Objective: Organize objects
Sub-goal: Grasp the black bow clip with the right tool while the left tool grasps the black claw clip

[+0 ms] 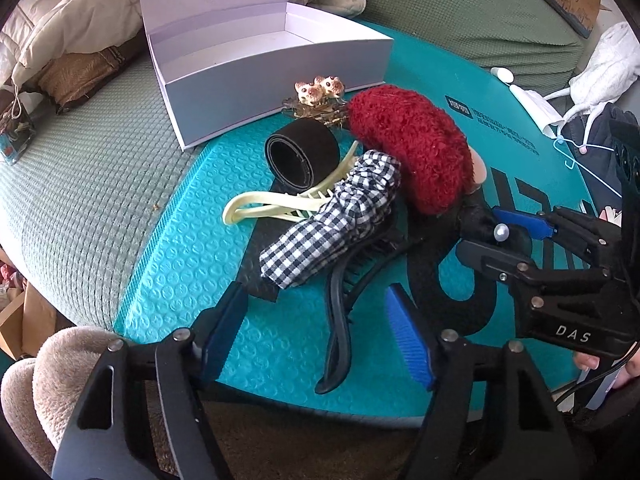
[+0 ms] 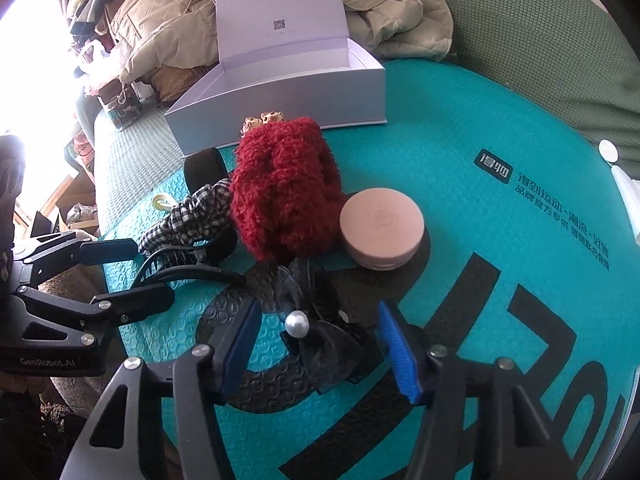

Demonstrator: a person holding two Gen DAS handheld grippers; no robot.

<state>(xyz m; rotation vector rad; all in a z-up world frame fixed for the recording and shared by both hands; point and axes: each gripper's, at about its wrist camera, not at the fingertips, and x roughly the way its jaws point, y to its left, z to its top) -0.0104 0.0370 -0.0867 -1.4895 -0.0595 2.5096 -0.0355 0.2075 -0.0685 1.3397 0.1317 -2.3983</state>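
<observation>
Now the right gripper [image 2: 316, 350] stands open astride the pearl bow [image 2: 316, 344]; close squarely on its middle. Left gripper [image 1: 316, 344], open too, has the black clip [image 1: 340, 320] between its jaws.

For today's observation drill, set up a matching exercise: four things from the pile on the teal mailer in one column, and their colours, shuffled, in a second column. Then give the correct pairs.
Column 1
1. fuzzy hair clip
2. round compact
3. long claw clip
4. open box

Column 2
A. white
B. pink
C. dark red
D. cream

Pairs: 1-C, 2-B, 3-D, 4-A
</observation>
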